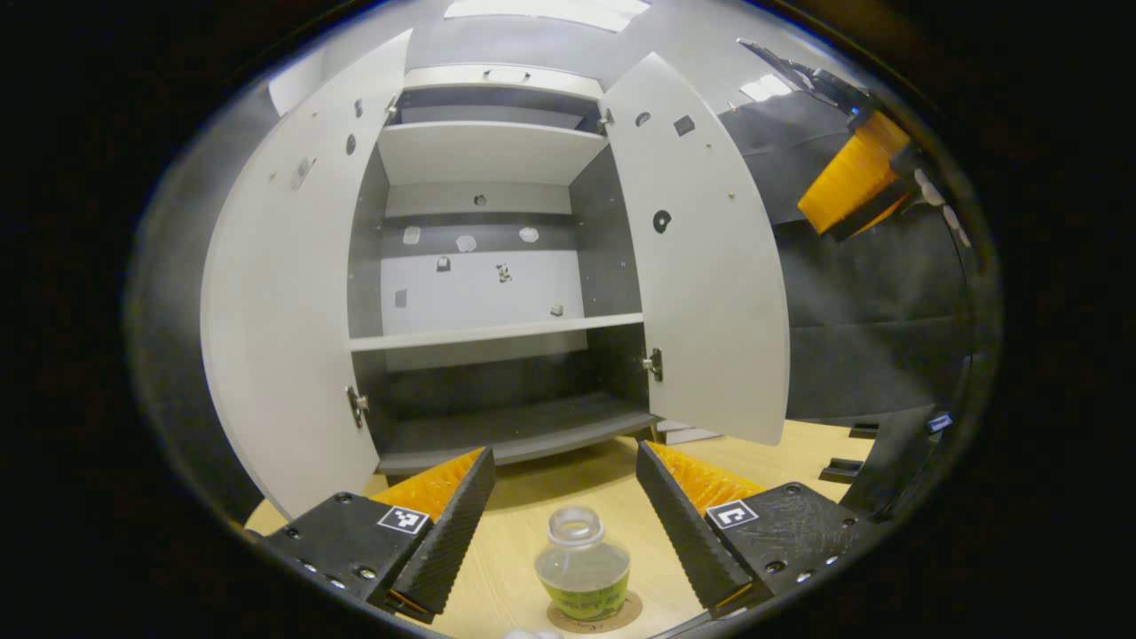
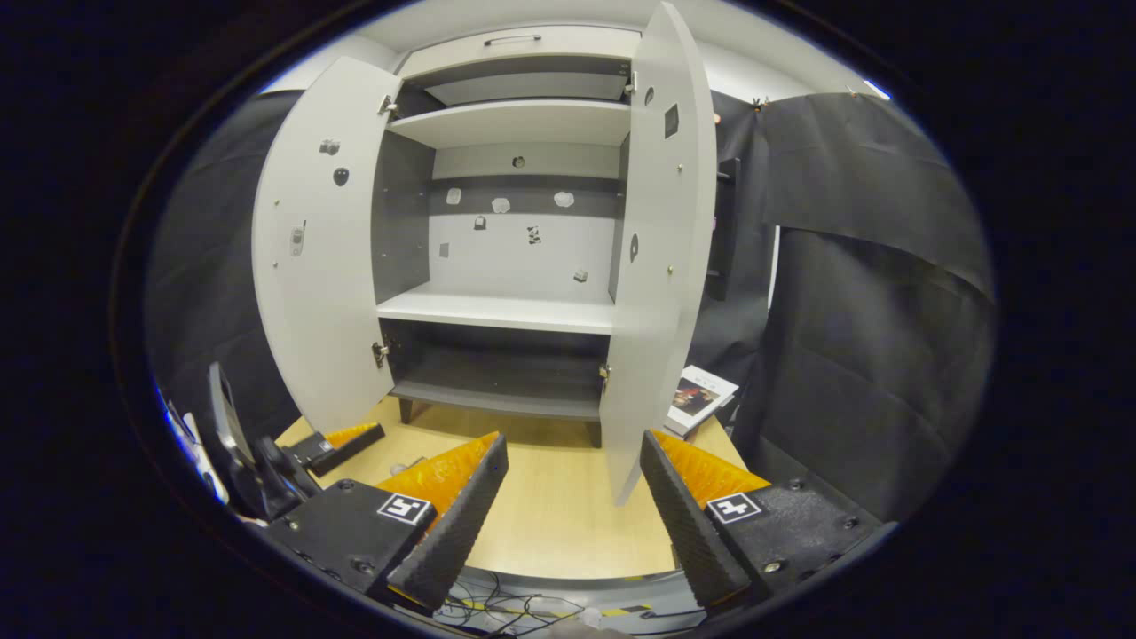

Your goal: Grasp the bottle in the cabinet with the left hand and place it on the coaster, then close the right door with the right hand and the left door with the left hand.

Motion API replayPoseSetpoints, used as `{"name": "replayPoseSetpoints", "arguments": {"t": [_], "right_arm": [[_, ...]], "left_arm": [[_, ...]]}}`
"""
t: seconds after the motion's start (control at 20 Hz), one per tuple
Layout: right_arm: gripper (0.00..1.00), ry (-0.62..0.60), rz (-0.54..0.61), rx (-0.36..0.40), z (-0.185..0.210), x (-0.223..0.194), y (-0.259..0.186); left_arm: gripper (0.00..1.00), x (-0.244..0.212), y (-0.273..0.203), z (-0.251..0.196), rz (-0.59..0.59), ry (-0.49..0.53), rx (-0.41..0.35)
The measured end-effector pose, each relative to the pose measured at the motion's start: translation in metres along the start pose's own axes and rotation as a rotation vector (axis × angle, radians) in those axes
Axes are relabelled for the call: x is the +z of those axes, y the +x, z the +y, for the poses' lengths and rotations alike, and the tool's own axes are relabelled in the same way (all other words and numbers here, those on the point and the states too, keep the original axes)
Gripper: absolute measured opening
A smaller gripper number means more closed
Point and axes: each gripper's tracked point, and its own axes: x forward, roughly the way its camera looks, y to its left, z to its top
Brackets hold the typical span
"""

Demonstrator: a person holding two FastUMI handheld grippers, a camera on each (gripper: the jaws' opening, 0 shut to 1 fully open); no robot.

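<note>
One bottle (image 1: 582,566) stands upright on one coaster (image 1: 632,609) on the counter (image 1: 568,488), between the left tongs (image 1: 563,506), spread wide and released; right tongs (image 2: 573,497) also spread, empty; two cabinet doors, left door (image 1: 284,311) and right door (image 1: 710,266), hang open.

one cabinet (image 2: 506,266) with two open doors, one bottle (image 1: 582,568), one coaster (image 1: 635,612), one book (image 2: 701,397)

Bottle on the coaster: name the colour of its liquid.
Yellow-green liquid in the clear bottle, best seen in the left gripper view.
</note>
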Motion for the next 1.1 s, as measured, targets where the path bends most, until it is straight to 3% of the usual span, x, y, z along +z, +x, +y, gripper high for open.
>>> {"name": "replayPoseSetpoints", "arguments": {"t": [0.45,0.6,0.75,1.1], "right_arm": [[0.99,0.051,-0.095,-0.006,0.003,0.008,-0.004],[0.99,0.084,-0.126,-0.019,-0.012,0.017,-0.003],[0.98,0.124,-0.157,-0.038,-0.045,0.034,0.001],[0.98,0.189,-0.226,-0.054,-0.163,0.082,0.026]], "left_arm": [[0.98,0.119,-0.041,0.034,-0.031,-0.030,0.071],[0.98,0.154,-0.059,0.055,-0.058,0.001,0.146],[0.98,0.165,-0.074,0.067,-0.033,-0.011,0.200],[0.99,0.165,-0.104,0.086,0.051,-0.042,0.445]]}}
